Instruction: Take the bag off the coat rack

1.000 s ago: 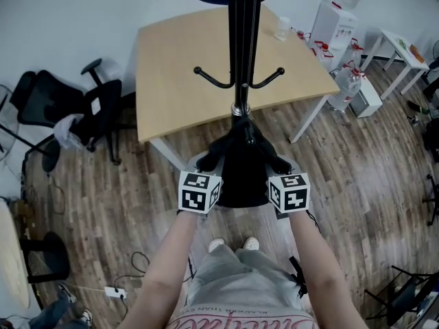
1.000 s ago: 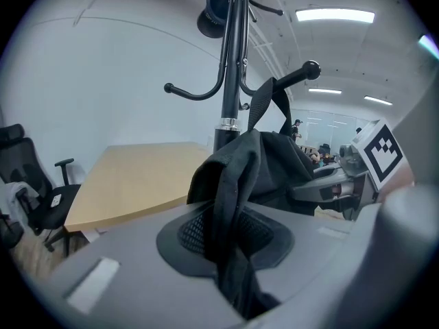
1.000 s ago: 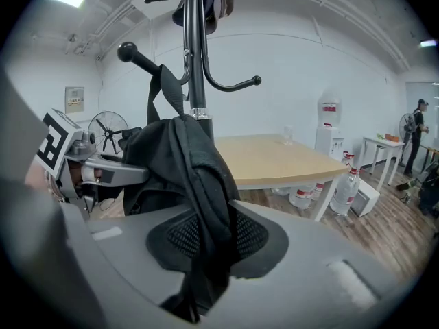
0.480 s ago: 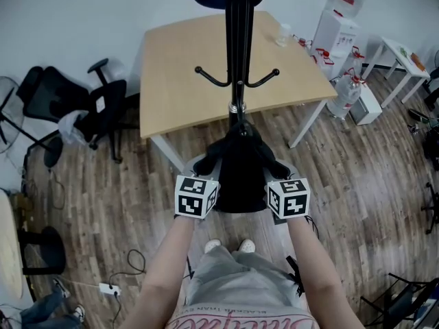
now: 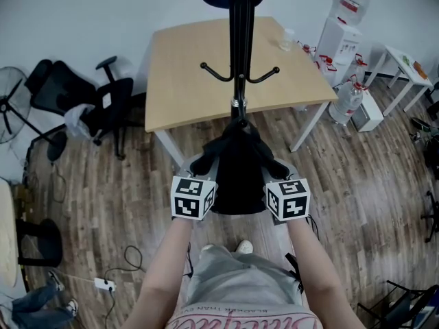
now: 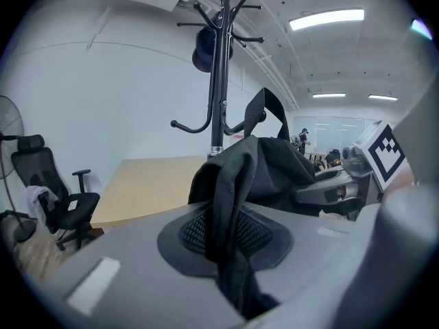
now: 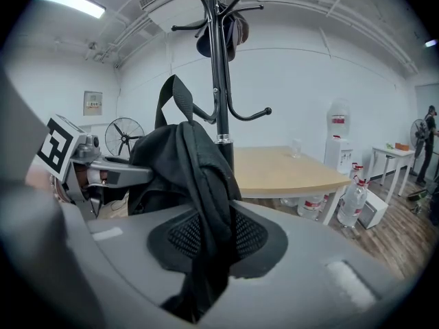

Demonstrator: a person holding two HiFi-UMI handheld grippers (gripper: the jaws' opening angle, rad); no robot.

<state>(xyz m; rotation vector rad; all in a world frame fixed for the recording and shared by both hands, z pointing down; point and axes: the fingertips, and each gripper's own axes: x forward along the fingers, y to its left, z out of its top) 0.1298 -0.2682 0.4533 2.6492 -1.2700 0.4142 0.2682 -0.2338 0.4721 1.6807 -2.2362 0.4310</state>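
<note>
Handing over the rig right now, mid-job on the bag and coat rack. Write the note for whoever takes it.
Grippers: left gripper shut on the bag; right gripper shut on its other side.
Place: bag held just in front of the coat rack pole.
Done: bag gripped.
Left: its handle loop stands by a lower hook; whether it is clear, I cannot tell. Check, then draw the bag away.

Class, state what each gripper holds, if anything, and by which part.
The black bag: left gripper clamps a fabric fold at its left, right gripper one at its right.
</note>
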